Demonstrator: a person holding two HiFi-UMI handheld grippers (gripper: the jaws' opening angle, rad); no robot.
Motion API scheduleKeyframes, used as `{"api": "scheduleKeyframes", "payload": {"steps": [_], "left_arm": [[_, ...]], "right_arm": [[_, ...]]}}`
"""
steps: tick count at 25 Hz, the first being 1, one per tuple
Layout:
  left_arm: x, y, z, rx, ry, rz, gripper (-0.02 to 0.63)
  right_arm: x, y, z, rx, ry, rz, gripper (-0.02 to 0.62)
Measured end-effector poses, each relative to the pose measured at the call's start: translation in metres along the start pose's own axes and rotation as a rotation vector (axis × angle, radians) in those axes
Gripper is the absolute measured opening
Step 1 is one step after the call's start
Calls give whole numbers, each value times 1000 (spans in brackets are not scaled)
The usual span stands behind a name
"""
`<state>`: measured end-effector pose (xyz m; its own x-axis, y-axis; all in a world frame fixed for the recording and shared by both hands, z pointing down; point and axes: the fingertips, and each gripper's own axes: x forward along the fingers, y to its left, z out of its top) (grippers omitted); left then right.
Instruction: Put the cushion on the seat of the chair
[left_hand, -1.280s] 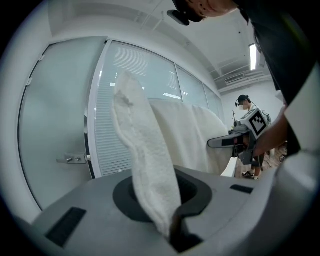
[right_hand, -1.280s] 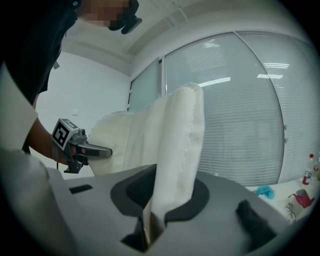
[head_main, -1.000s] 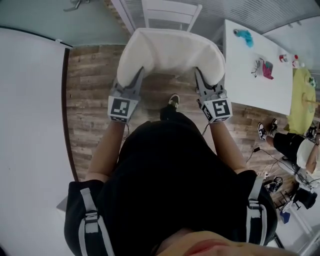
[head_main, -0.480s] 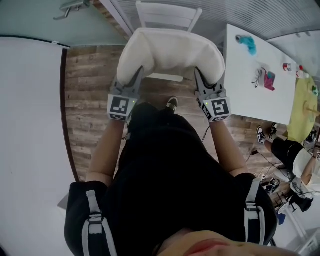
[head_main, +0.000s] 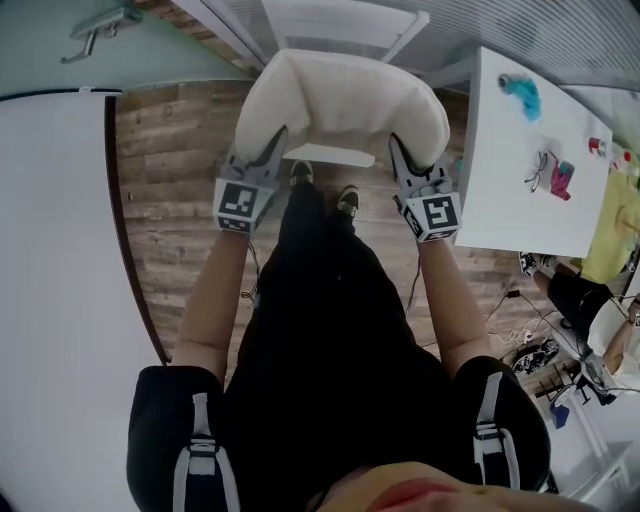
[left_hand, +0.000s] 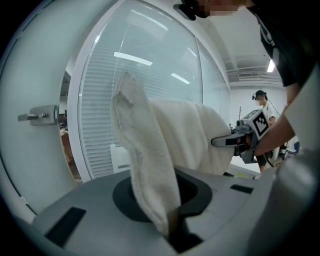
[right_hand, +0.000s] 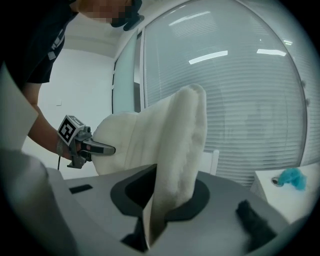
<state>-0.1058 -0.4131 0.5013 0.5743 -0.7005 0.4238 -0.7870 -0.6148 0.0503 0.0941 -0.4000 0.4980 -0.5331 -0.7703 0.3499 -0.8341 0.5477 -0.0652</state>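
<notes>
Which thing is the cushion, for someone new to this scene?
Find the white straight-backed chair at the top of the head view. Just before it hangs the cream fluffy cushion, clamped between the left gripper and the right gripper. Nothing else nearby is plush and curved.

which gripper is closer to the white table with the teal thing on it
Right. The right gripper, shut on one edge of the fluffy white cushion, is just beside the white table; the left gripper grips the opposite edge, farther away.

Arms (head_main: 212, 290) stretched forward; left hand-held gripper (head_main: 277, 142) and right hand-held gripper (head_main: 397, 148) each clamped on cushion (head_main: 340, 100) edge.
</notes>
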Motion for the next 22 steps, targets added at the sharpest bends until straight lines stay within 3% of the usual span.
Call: {"api": "scheduleKeyframes", "payload": {"steps": [14,22], "left_arm": [[103,43,-169,-161,185,-109,60],[151,54,-239,-227,304,-145,67]], "right_arm": [[99,-26,-176,142,188,-3,66],[132,-40,-255,223,284,-6,71]]}}
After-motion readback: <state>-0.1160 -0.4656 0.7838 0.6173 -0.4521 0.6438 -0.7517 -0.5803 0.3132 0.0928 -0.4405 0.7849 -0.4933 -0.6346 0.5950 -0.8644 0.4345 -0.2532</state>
